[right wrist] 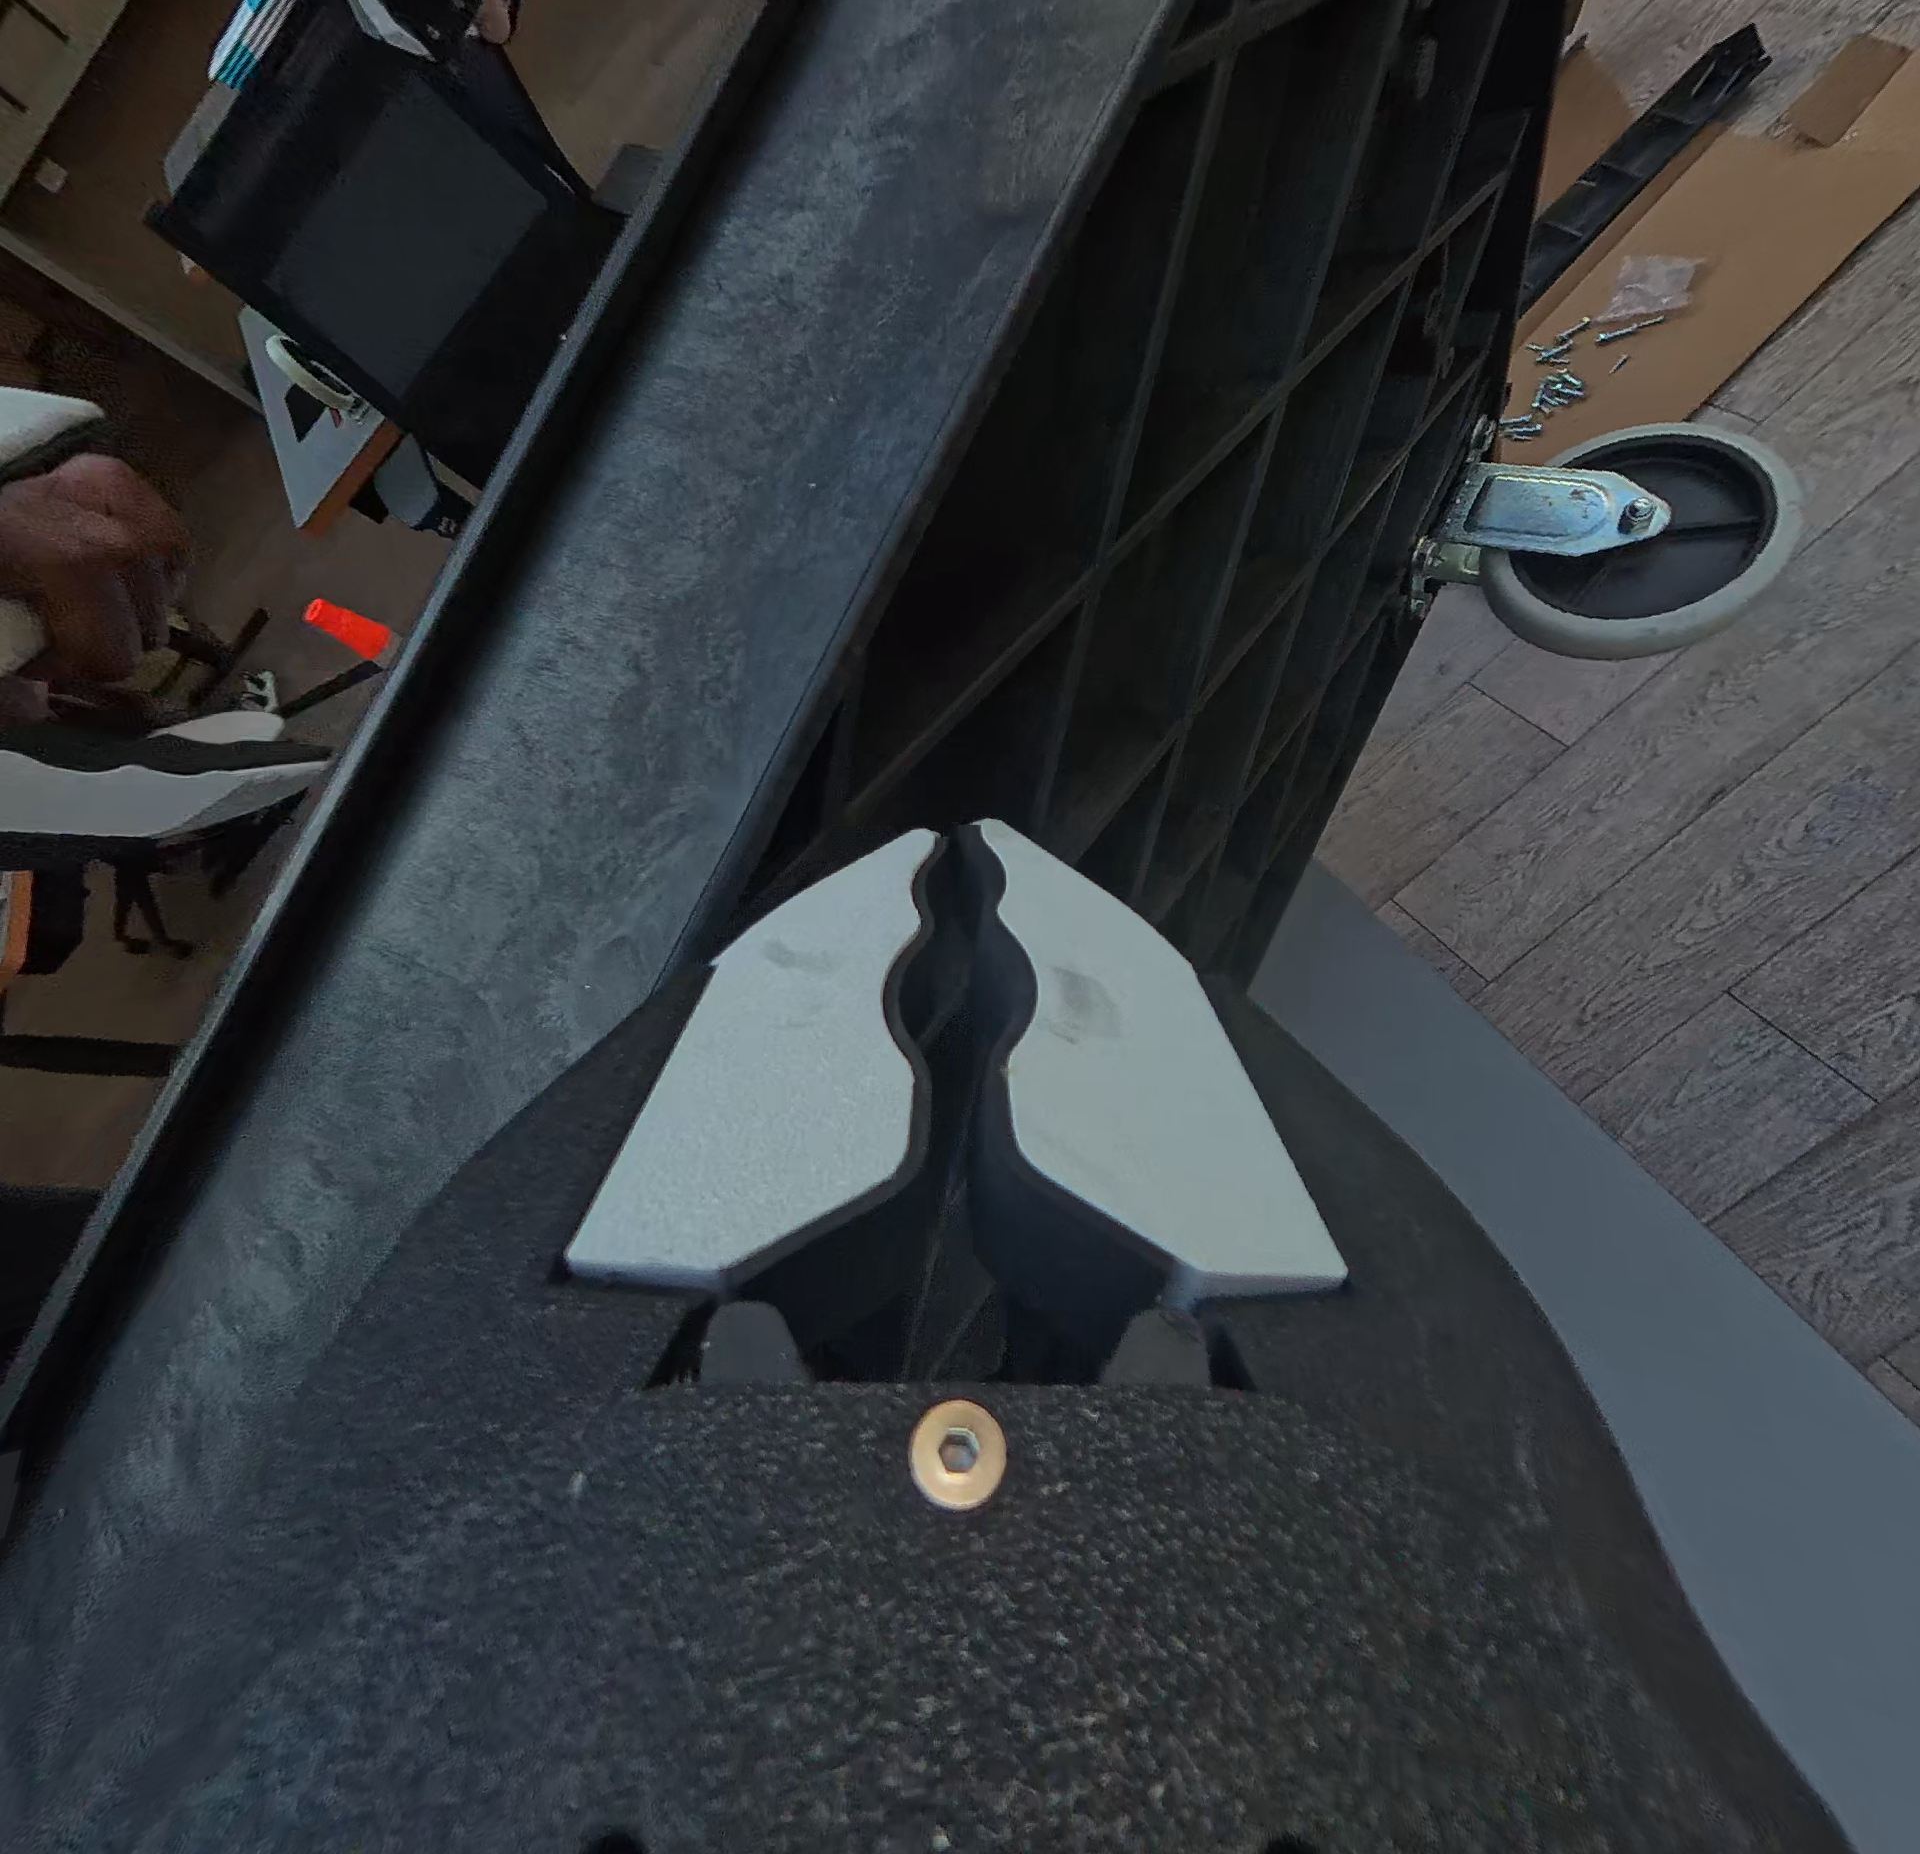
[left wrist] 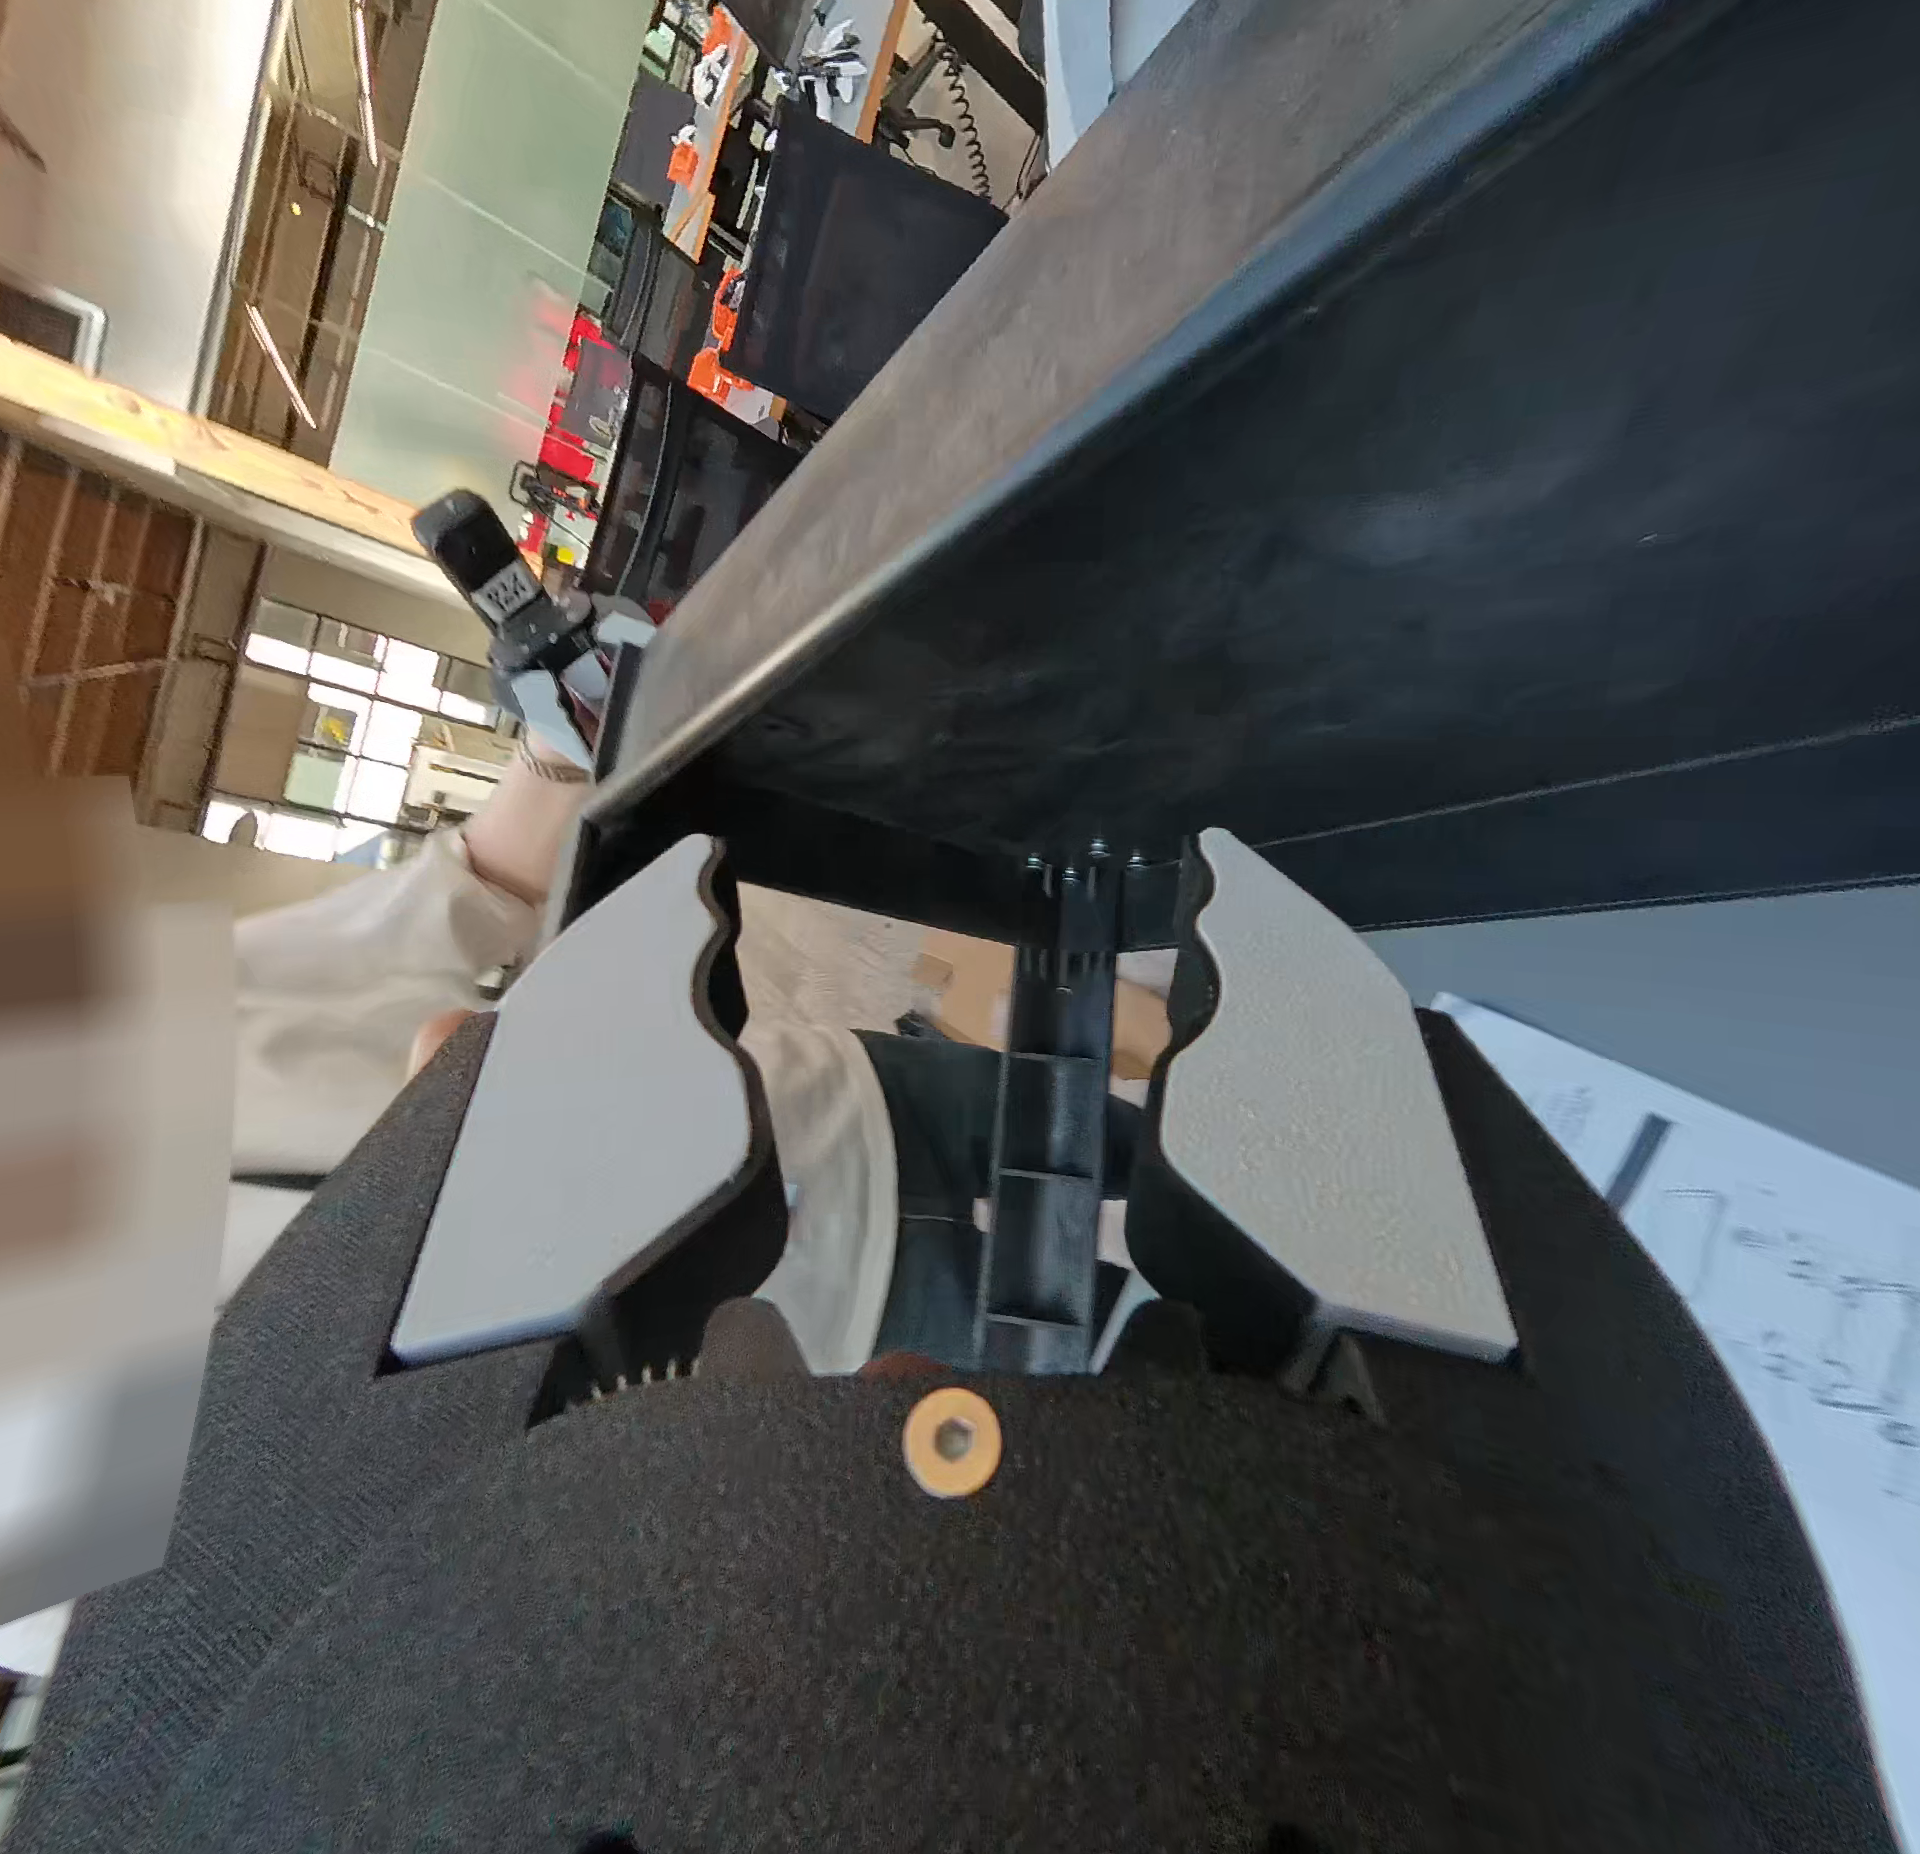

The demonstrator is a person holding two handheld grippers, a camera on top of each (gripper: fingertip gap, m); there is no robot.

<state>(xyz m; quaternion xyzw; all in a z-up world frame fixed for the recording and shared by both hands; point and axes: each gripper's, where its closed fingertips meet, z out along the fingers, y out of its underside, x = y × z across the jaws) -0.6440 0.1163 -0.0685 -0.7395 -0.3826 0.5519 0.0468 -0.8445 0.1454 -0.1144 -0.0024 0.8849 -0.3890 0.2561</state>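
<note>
A large black plastic cart platform (left wrist: 1351, 433) is tipped on its side; its ribbed underside (right wrist: 1195, 454) and a grey caster wheel (right wrist: 1652, 547) show in the right wrist view. My left gripper (left wrist: 961, 859) is open just below the platform's corner, with a black ribbed leg (left wrist: 1049, 1129) standing between its fingers, nearer the right one and not clamped. My right gripper (right wrist: 956, 833) is shut, its tips pinching a thin edge of the platform by the lattice ribs. It also shows far off in the left wrist view (left wrist: 520, 630), at the platform's far edge, held by a hand in a beige sleeve.
Loose screws (right wrist: 1558, 370) and a black rail (right wrist: 1652, 142) lie on flat cardboard (right wrist: 1766, 204) on the wooden floor (right wrist: 1662, 921). A printed paper sheet (left wrist: 1714, 1285) lies on a grey surface at the right. An orange-red tool handle (right wrist: 348, 625) and shelves of equipment stand behind. The left gripper's tips are roughly 20 cm from the right gripper's.
</note>
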